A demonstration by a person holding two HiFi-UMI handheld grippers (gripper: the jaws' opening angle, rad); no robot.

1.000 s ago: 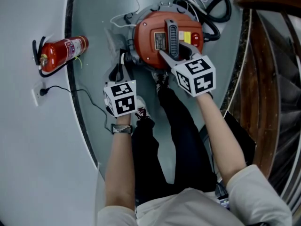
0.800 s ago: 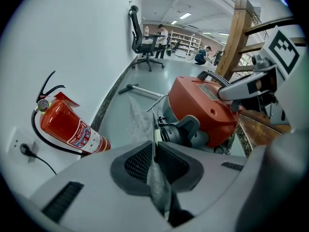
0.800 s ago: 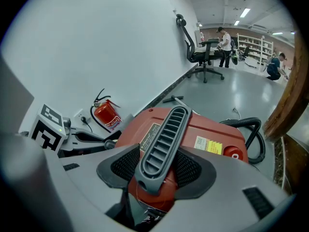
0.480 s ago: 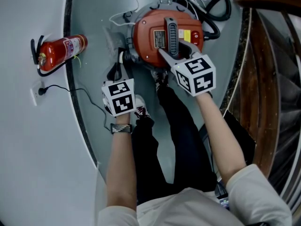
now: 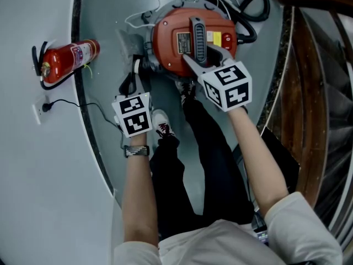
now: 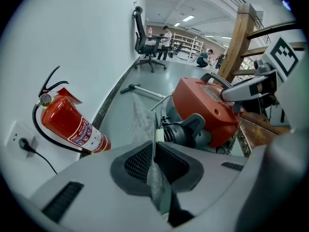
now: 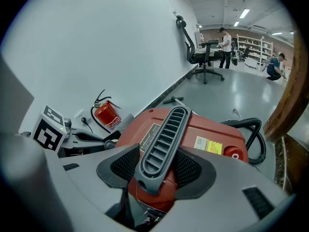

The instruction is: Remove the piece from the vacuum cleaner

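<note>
The red vacuum cleaner (image 5: 182, 37) stands on the grey floor ahead of the person's feet. My right gripper (image 5: 203, 57) is shut on its grey ribbed carrying handle (image 5: 197, 35), and that handle (image 7: 164, 144) lies between the pads. My left gripper (image 5: 137, 76) is at the cleaner's left side, shut on a thin translucent plastic sheet (image 6: 145, 120) that runs edge-on between the jaws (image 6: 153, 151) toward the grey hose port (image 6: 186, 132). The sheet (image 5: 128, 43) shows faintly on the floor to the left of the cleaner.
A red fire extinguisher (image 5: 69, 61) leans at the wall on the left, below it a wall socket with a plugged cable (image 5: 44, 108). A black hose (image 5: 242, 4) coils behind the cleaner. A wooden stair rail (image 5: 314, 65) is at right. The person's shoes (image 5: 162, 126) stand between the grippers.
My left gripper has drawn a little to the left, away from the cleaner, still holding the sheet. The right gripper stays on the handle. The view has shifted slightly.
</note>
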